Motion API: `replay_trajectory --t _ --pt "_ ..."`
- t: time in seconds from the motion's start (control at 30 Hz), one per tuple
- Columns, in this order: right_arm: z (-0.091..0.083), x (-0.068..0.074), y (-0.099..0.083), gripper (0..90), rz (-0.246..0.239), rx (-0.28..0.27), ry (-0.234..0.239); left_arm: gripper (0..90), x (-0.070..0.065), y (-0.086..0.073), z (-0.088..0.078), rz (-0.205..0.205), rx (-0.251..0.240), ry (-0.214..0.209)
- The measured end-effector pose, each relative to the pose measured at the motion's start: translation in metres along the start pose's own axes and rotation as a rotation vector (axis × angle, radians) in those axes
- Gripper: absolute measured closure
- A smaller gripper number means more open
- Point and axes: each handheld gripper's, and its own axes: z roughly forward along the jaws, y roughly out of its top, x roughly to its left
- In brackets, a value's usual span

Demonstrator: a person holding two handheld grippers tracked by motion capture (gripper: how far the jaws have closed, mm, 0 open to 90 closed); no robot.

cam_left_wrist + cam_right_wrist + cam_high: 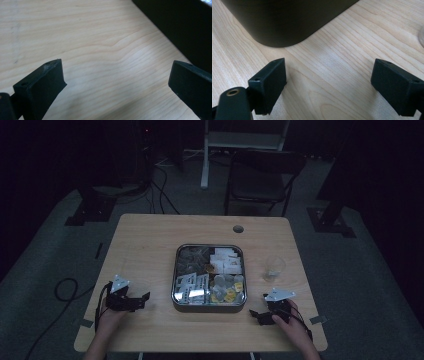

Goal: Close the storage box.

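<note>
Left gripper (141, 299) and right gripper (256, 314) agape (both empty), flanking tray (209, 306), glass (273, 268) beside.

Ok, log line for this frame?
left gripper: open, on table | right gripper: open, on table | tray: between them, untouched | glass: right of tray

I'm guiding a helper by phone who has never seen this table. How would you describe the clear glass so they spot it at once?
Start at the wooden table and find the square metal tray of sorted packets at its middle. Just right of the tray, apart from it, stands a small glass cup, beyond the right gripper. It is the one see-through thing on the table, standing alone on bare wood.
</note>
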Motion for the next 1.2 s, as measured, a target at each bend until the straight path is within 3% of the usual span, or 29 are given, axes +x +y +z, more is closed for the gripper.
replay_trajectory --t 0.27,0.43,0.63,1.0,1.2 --pt "0.000 0.000 0.000 12.6 0.000 0.000 0.000 1.0 0.003 -0.013 -0.007 -0.020 0.022 0.028" --pt "0.000 0.000 0.000 12.6 0.000 0.000 0.000 1.1 0.004 -0.020 -0.014 -0.039 0.012 0.064" --pt "0.000 0.000 0.000 12.6 0.000 0.000 0.000 1.1 0.003 -0.028 -0.018 -0.033 0.036 0.114" --pt "0.000 0.000 0.000 12.6 0.000 0.000 0.000 1.0 0.006 -0.034 -0.022 -0.071 0.068 0.217" --pt "0.000 0.000 0.000 12.6 0.000 0.000 0.000 1.0 0.010 -0.038 -0.027 -0.117 0.065 0.245"
